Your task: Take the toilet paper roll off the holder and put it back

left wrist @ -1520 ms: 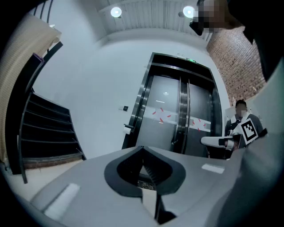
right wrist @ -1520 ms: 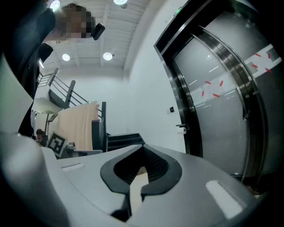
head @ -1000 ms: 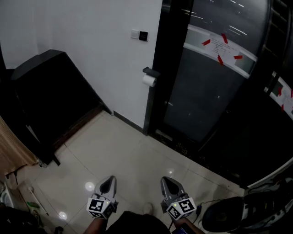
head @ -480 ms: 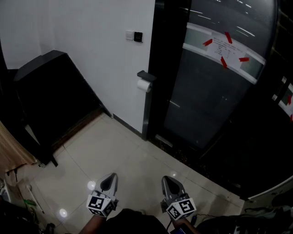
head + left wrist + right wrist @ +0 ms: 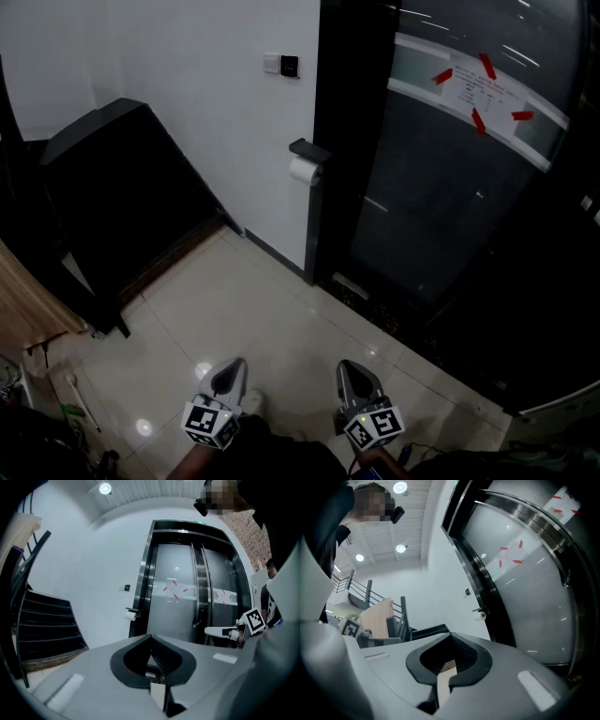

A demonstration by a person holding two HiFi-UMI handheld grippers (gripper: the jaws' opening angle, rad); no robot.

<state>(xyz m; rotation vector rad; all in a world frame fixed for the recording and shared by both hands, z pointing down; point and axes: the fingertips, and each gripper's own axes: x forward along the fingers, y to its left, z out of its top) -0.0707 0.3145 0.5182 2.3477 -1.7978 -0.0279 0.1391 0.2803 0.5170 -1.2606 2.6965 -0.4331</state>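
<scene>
Over the last second the head view has shifted a little, and a pale shoe [image 5: 251,401] has come into sight beside the left gripper [image 5: 231,368], which suggests a step is being taken toward the wall [image 5: 187,84]. Both grippers are kept low near the body. The left gripper's fingers [image 5: 159,660] are closed on nothing, and the right gripper [image 5: 349,371] is likewise shut and empty.

The toilet paper roll [image 5: 303,171] is untouched on its holder [image 5: 308,149], well apart from both grippers, so only the approach is judged to be under way.

The roll is seen as a small, soft white cylinder hung under a flat dark cover. The wall is matte white, the floor [image 5: 281,319] is laid in glossy pale tiles, and the door [image 5: 441,206] beside the holder is dark and reflective.
</scene>
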